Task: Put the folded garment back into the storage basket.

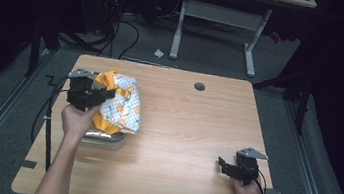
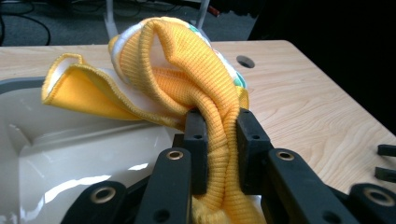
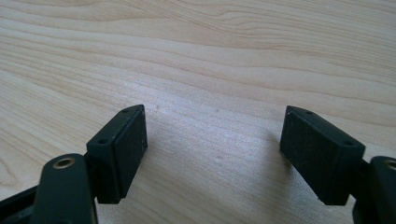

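Observation:
A bunched garment [image 1: 119, 104], white with small coloured prints and yellow ribbed trim, hangs over a white tub [image 1: 103, 141] at the table's left. My left gripper [image 1: 102, 95] is shut on its yellow ribbed edge [image 2: 223, 140], which is squeezed between the two black pads in the left gripper view; the cloth [image 2: 173, 60] loops up and away behind them over the tub's white inside [image 2: 70, 158]. My right gripper [image 1: 224, 165] rests low at the table's front right, open, its pads [image 3: 126, 144] wide apart over bare wood with nothing between them.
The wooden table [image 1: 191, 130] has a round cable hole [image 1: 199, 86] near its far edge. Beyond it stands a white desk frame [image 1: 219, 27] on a grey floor with cables. Dark surroundings flank both sides.

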`<state>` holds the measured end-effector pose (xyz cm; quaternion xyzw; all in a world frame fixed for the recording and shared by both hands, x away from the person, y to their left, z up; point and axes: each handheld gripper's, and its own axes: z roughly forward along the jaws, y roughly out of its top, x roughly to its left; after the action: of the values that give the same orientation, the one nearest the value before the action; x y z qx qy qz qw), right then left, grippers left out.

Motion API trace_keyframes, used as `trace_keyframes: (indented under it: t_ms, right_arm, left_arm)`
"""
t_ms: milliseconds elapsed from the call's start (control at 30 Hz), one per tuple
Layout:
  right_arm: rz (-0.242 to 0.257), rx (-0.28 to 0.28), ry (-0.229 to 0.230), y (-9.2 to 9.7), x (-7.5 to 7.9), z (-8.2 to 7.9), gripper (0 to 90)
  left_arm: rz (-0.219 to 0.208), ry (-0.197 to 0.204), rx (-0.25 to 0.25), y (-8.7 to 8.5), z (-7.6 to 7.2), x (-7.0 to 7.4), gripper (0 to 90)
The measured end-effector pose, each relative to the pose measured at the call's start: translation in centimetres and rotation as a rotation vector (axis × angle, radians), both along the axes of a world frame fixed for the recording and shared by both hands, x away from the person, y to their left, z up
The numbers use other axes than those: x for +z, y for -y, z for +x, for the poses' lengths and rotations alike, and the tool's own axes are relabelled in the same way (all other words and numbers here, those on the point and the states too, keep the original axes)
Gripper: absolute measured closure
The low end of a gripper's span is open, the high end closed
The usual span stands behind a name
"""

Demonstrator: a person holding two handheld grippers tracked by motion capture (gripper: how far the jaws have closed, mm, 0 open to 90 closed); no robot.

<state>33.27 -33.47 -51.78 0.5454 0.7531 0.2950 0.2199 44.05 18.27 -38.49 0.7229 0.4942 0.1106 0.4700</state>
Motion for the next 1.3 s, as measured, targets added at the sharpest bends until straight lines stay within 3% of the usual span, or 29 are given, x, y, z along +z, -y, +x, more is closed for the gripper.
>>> trace_keyframes:
  t_ms: [200,500,633,733,867,1100,1300]
  right_arm:
    - [0.0,0.0,0.0,0.0,0.0,0.0,23.2]
    - [0.0,0.0,0.0,0.0,0.0,0.0,23.2]
    - [0.0,0.0,0.0,0.0,0.0,0.0,23.2]
    - [0.0,0.0,0.0,0.0,0.0,0.0,23.2]
    - [0.0,0.0,0.0,0.0,0.0,0.0,23.2]
    - [0.0,0.0,0.0,0.0,0.0,0.0,23.2]
    - [-0.001,0.001,0.001,0.0,0.0,0.0,23.2]
  left_arm:
    - [0.022,-0.008,0.015,-0.3,0.2,-0.5,77.4]
    - [0.112,-0.023,0.034,-0.1,0.5,-1.1,77.4]
    - [0.154,-0.047,0.047,-0.1,0.8,-2.0,77.2]
    - [0.162,-0.056,0.053,-0.2,0.9,-2.4,77.1]
    - [0.213,-0.084,0.066,-0.2,1.2,-3.5,76.9]
    - [0.25,-0.124,0.08,0.0,1.7,-4.7,76.2]
    - [0.319,-0.151,0.104,0.2,2.2,-5.5,75.5]
